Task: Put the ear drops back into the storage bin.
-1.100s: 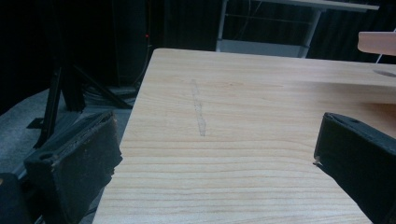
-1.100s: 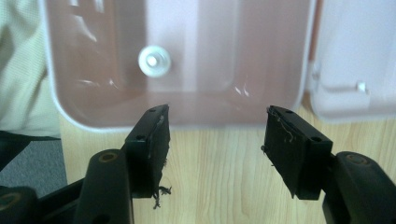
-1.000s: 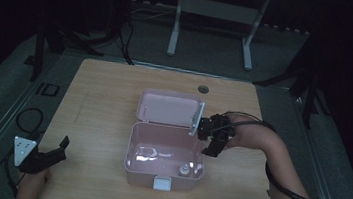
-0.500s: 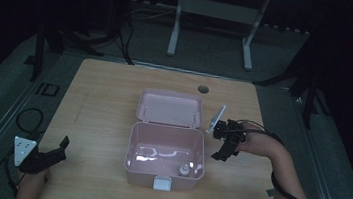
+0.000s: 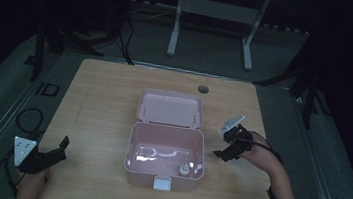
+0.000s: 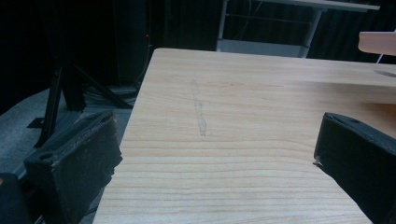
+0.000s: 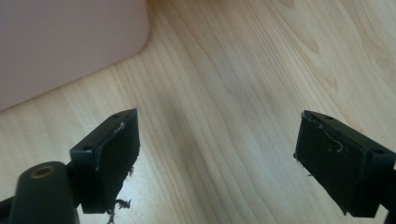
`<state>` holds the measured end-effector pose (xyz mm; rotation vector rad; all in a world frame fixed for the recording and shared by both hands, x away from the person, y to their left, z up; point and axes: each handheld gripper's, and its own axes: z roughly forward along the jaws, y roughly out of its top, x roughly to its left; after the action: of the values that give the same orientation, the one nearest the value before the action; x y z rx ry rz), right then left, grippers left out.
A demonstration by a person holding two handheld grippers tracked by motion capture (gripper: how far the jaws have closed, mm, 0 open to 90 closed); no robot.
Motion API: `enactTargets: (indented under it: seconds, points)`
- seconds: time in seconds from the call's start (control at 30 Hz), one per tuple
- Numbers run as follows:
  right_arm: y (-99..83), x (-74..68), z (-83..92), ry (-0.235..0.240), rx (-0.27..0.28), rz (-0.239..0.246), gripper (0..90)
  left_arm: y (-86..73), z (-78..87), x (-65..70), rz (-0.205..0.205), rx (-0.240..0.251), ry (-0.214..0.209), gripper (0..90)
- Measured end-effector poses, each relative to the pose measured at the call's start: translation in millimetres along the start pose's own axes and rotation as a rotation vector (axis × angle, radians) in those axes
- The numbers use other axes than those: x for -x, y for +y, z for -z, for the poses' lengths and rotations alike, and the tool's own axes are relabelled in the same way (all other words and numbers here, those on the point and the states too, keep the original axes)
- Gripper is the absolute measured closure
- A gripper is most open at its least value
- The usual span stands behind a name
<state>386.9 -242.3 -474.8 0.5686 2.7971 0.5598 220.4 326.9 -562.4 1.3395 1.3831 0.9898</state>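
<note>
Dark floor goes all around a light wooden table (image 5: 109, 102), and a grey metal stand (image 5: 214, 13) sits on the floor past its far edge. On the table, near the middle, is a pink box (image 5: 165, 156) with its lid (image 5: 170, 109) swung open and lying back toward the far side. Inside the box the bottom looks shiny, and a small round thing (image 5: 183, 169) sits near the front right corner; it is too small to tell what it is. A pale latch (image 5: 162, 183) sticks out from the front wall of the box. A small dark round hole (image 5: 203, 89) is in the table top beyond the lid. The right gripper (image 5: 226, 150) is just beside the right wall of the box and apart from it, held in a hand (image 5: 261, 157) over bare wood. In the right gripper view its jaws are spread wide with nothing between them, and a pink corner of the box (image 7: 70, 42) shows at the top left. The left gripper (image 5: 55, 150) is at the near left corner of the table, well apart from the box. In the left gripper view its jaws are spread wide too, with bare wood between them.
</note>
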Motion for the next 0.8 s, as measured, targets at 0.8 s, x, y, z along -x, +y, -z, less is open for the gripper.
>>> enactTargets:
  seconds: [0.8]
  points:
    - [-79.4,-6.6,-34.9,-0.267,0.304,-0.350,13.3,-0.1,0.2,0.3,-0.001,0.002,0.002,0.5]
